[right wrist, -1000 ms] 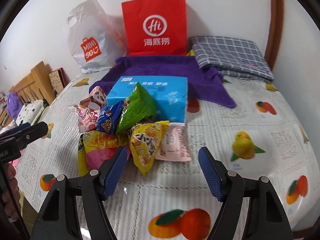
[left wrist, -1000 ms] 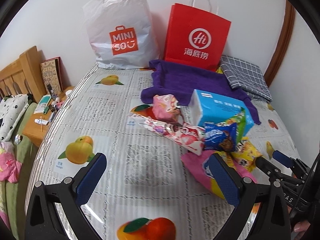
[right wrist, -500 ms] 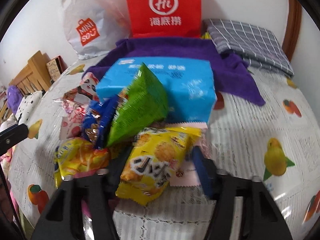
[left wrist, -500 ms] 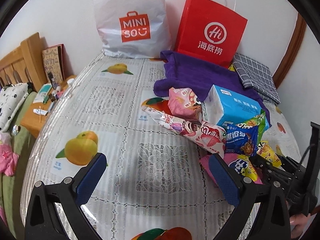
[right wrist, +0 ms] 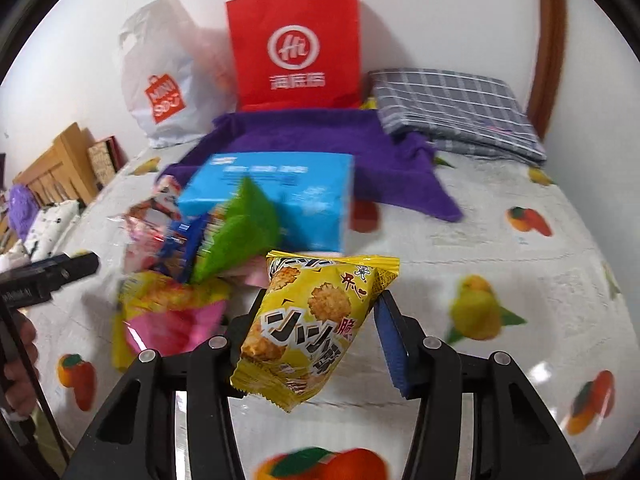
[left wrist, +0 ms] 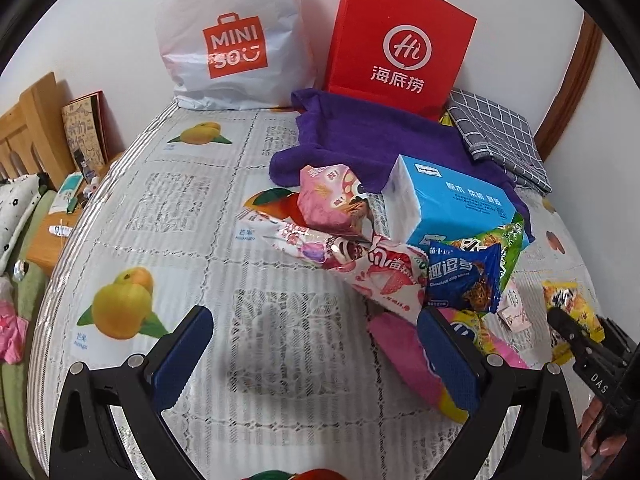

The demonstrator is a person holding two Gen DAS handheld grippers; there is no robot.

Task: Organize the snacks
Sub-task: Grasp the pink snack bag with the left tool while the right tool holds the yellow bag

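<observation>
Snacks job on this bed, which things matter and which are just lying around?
Belongs: yellow snack bag in the right gripper; blue cookie pack; green snack bag; pink snack bag.

Lying about: tissue pack; purple towel; plaid cloth; book.

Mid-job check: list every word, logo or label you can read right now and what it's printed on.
"MINI SO" on the white plastic bag.
"Hi 海底捞" on the red paper bag.
"趣多多" on the blue cookie pack.
"DAS" on the right tongs.
Remaining snack and tissue box print: too blurred.
</observation>
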